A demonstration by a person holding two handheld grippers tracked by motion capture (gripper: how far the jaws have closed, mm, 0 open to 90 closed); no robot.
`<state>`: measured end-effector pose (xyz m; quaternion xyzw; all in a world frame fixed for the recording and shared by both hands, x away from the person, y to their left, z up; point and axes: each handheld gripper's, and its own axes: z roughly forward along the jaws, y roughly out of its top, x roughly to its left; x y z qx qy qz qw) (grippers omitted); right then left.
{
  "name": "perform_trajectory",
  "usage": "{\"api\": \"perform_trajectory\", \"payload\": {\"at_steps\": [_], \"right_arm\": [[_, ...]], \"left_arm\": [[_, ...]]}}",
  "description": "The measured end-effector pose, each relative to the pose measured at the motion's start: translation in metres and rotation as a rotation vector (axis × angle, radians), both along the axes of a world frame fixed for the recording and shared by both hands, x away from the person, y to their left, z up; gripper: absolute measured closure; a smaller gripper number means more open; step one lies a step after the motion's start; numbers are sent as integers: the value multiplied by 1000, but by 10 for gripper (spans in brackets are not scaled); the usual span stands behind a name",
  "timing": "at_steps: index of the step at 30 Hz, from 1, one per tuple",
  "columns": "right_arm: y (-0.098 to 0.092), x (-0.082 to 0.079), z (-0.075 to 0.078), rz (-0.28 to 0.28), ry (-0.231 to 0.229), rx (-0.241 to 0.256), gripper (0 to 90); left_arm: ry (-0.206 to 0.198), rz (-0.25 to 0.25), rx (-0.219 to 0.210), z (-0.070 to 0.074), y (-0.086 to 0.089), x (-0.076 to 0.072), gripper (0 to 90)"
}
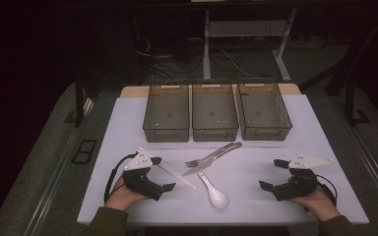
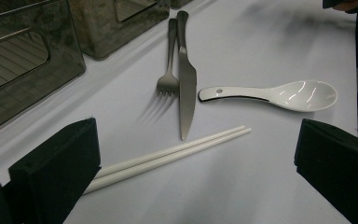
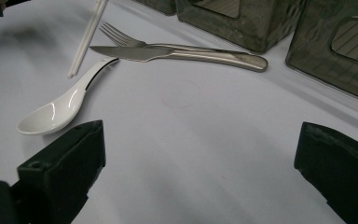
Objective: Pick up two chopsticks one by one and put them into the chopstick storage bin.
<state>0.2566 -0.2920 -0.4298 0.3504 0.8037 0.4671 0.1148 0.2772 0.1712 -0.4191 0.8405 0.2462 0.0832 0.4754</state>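
The white chopsticks (image 1: 176,175) lie on the table (image 1: 128,123) as a pair just beside the left gripper (image 1: 159,173), slanting from its wide-apart jaws toward the ceramic spoon (image 1: 213,191). The left gripper view shows their tips just short of the knife (image 2: 186,79) point. The right gripper (image 1: 271,174) also gapes, empty.

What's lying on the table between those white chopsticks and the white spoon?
The knife's blade tip points down into the gap between the chopsticks and the spoon, seen in the left gripper view.
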Motion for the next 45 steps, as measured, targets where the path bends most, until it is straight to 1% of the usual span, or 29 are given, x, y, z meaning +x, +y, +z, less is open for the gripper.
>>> {"api": "perform_trajectory", "payload": {"at_steps": [2, 5, 7, 14, 16, 17, 20, 21, 23, 24, 25, 26, 27, 28, 29, 30, 32, 35, 36, 37, 38, 39, 40, 41, 42, 43, 45], "right_arm": [[0, 0, 0, -1, 6, 1, 19], [-1, 0, 0, 5, 1, 0, 19], [0, -1, 1, 7, 6, 4, 19], [2, -2, 1, 10, 5, 0, 19], [2, 0, 1, 8, 6, -1, 19], [2, 0, 1, 5, 13, -3, 19], [2, 1, 1, 8, 6, -2, 19], [2, 0, 1, 8, 9, -4, 19], [2, 0, 1, 9, 10, -9, 19], [3, 0, 1, 10, 9, -9, 19], [3, 0, 1, 10, 8, -11, 19], [3, 0, 1, 8, 9, -12, 19], [3, 0, 1, 7, 10, -12, 19], [3, 0, 1, 5, 11, -11, 19], [3, 0, 1, 5, 11, -11, 19], [3, 0, 1, 5, 12, -10, 19], [3, 0, 0, 6, 11, -17, 19], [3, 0, 0, 4, 13, -18, 19], [3, 0, 0, 4, 13, -18, 19], [3, 0, 0, 3, 13, -18, 19], [3, 0, 0, 3, 13, -18, 19], [3, 0, 0, 3, 13, -18, 19], [2, 0, 0, 1, 15, -17, 19], [2, 0, 0, 1, 15, -17, 19], [2, 0, 0, -2, 16, -17, 19], [2, 0, 0, -2, 16, -17, 19], [2, 0, 0, -2, 16, -17, 19]], "left_arm": [[2, -2, 5, 0, 0, 1, 0], [3, -3, 14, 1, -1, 1, 0], [2, 2, 9, 2, -1, 2, 0], [-7, 7, 17, 5, 1, 5, 1], [-4, 13, 22, 6, 5, 10, 11], [-4, 13, 22, 6, 5, 10, 17], [3, 27, 23, 6, 9, 15, 44], [-3, 39, 21, 8, 11, 17, 55], [-5, 38, 25, 9, 13, 18, 69], [-8, 38, 26, 10, 14, 19, 86], [-8, 34, 23, 10, 16, 20, 157], [-6, 34, 20, 10, 17, 22, 168], [0, 47, 23, 9, 20, 25, 183], [0, 47, 23, 9, 20, 25, 200], [2, 49, 20, 9, 21, 27, 200], [9, 51, 21, 8, 22, 29, 260], [22, 61, 27, 7, 25, 33, 298], [35, 79, 50, 6, 30, 41, 383], [41, 87, 49, 5, 31, 44, 400], [47, 97, 60, 5, 34, 50, 433], [49, 100, 68, 4, 35, 53, 458], [49, 100, 68, 4, 35, 53, 474], [51, 113, 72, 4, 36, 56, 494], [51, 115, 77, 4, 38, 58, 494], [55, 124, 83, 3, 39, 60, 534], [55, 129, 88, 3, 40, 62, 534], [61, 146, 99, 3, 42, 66, 583]]}}
